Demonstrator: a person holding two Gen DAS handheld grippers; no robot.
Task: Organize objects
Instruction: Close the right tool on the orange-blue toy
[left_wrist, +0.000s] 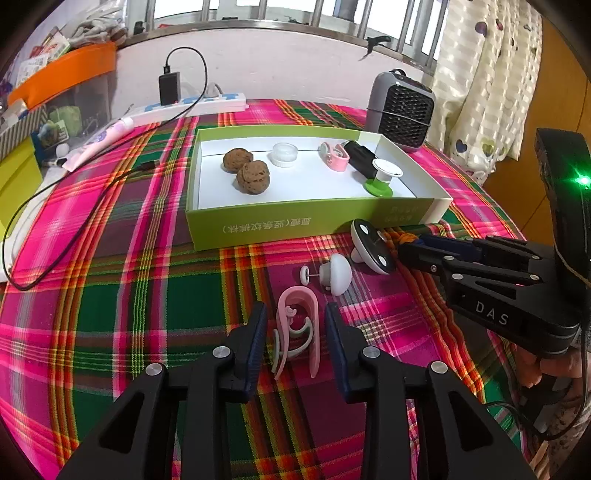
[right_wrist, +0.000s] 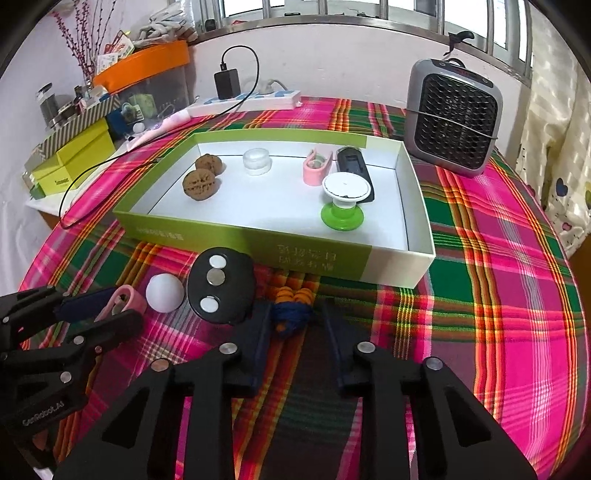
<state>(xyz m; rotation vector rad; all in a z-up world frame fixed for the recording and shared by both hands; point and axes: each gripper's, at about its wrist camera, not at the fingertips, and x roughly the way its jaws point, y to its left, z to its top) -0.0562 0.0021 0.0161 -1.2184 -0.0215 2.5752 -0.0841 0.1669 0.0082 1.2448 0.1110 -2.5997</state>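
**Ana:** Objects: how many, and where?

**Ben:** Inside the green box (left_wrist: 255, 229): 2 walnuts (left_wrist: 253, 177), 1 clear cap (left_wrist: 284, 154), 1 boxed clip (left_wrist: 334, 157), 1 black case (left_wrist: 364, 158), 1 green spool (left_wrist: 380, 177). In front of it: 1 loose clip (left_wrist: 299, 325), 1 white knob (left_wrist: 338, 273), 1 black disc (right_wrist: 219, 286), 1 cord (right_wrist: 291, 317).

**Ana:** Grippers?

**Ben:** The right gripper (right_wrist: 295, 308) is clamped on the cord. The left gripper (left_wrist: 295, 310) straddles the loose clip; I cannot tell if it presses. Only the left view shows the knob's pin (left_wrist: 312, 275).

Loud plaid under a lime-green box

The table (right_wrist: 480, 258) wears a pink, green and orange plaid cloth; the box (right_wrist: 258, 247) is lime green outside, white inside, holding two brown walnuts (right_wrist: 201, 182), a pink clip (right_wrist: 316, 168) and a green-and-white knob (right_wrist: 343, 201). Outside lie a pink-and-grey clip (left_wrist: 297, 332), an orange-and-navy cord knot (right_wrist: 293, 312) and a black disc (right_wrist: 221, 286) with silver dots.
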